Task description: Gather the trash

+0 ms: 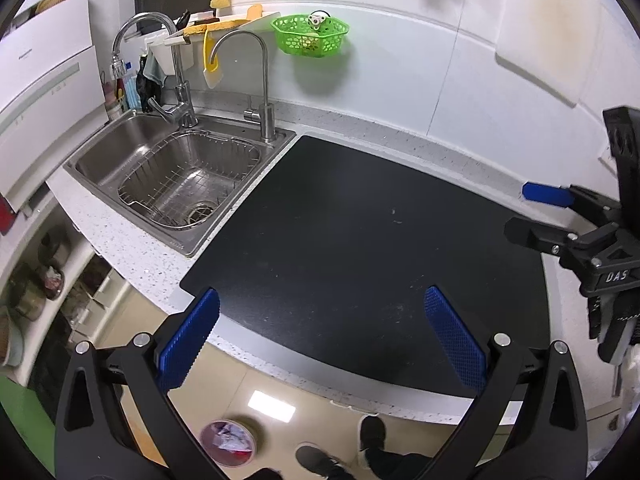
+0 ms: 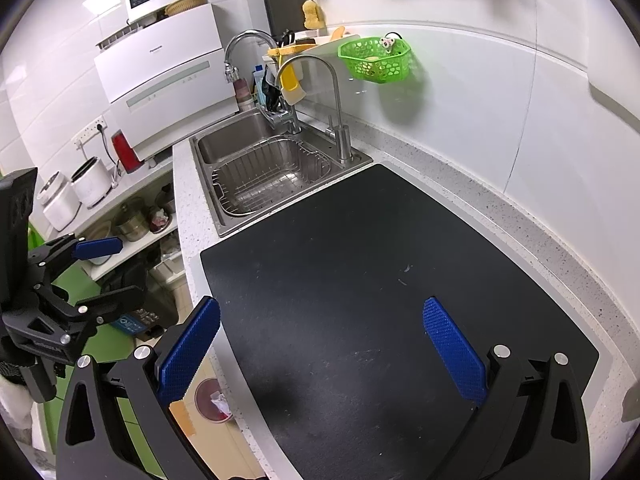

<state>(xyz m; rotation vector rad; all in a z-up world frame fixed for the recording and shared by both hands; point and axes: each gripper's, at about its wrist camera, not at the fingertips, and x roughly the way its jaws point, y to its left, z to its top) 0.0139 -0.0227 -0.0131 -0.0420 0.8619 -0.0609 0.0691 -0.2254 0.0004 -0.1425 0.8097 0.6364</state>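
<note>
A black mat (image 1: 360, 248) (image 2: 380, 300) lies on the speckled white counter, bare except for a few tiny crumbs (image 1: 394, 216) (image 2: 406, 269). On the floor below the counter edge stands a round red bin (image 1: 229, 442) (image 2: 212, 400) with crumpled white trash inside. My left gripper (image 1: 320, 336) hangs open over the mat's front edge, nothing between its blue pads. My right gripper (image 2: 322, 344) is open above the mat, also holding nothing. Each gripper shows in the other's view: the right gripper (image 1: 532, 216) at the right edge, the left gripper (image 2: 108, 272) at the left edge.
A steel sink (image 1: 176, 176) (image 2: 276, 172) with a wire basket and two faucets sits left of the mat. A green basket (image 1: 310, 34) (image 2: 376, 60) hangs on the tiled wall. A white appliance (image 2: 160, 76) stands at the left, with shelves of pots (image 2: 132, 224) below it. A person's shoes (image 1: 344, 448) are on the floor.
</note>
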